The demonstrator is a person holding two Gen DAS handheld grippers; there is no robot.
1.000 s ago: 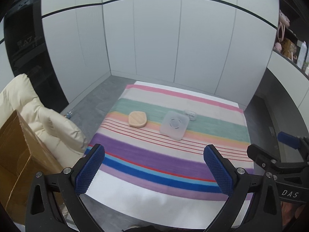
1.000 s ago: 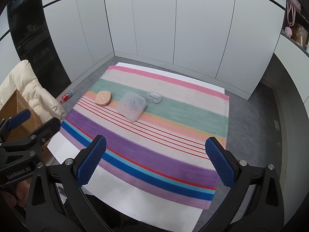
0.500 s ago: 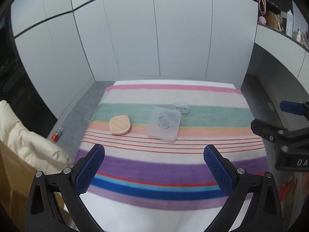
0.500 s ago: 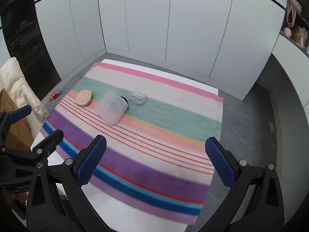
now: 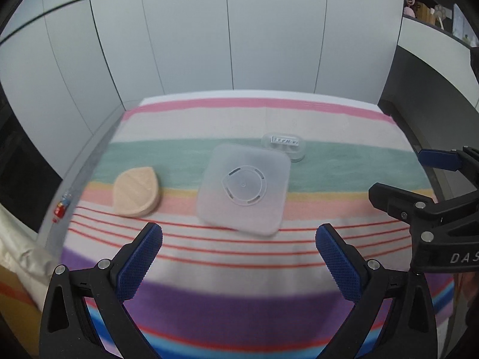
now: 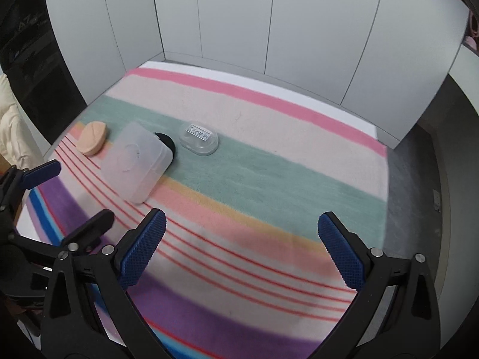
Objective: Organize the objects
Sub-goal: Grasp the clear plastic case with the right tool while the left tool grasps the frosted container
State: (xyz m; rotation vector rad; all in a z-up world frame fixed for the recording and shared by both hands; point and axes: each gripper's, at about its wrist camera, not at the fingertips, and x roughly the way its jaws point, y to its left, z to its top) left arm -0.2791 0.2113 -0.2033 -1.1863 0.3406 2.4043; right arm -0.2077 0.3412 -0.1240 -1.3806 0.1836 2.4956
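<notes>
White cabinet panels back the striped desk, where both tongs, left (image 5: 239, 264) and right (image 6: 245, 249), gape empty; approach the frosted square plastic box (image 5: 244, 190) mid-desk squarely, gripping opposite edges.

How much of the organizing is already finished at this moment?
Nothing looks done yet. The peach leaf-shaped piece, frosted square box and small clear case lie loose on the striped blanket. The left gripper and right gripper are open and empty, so all moves remain.
</notes>
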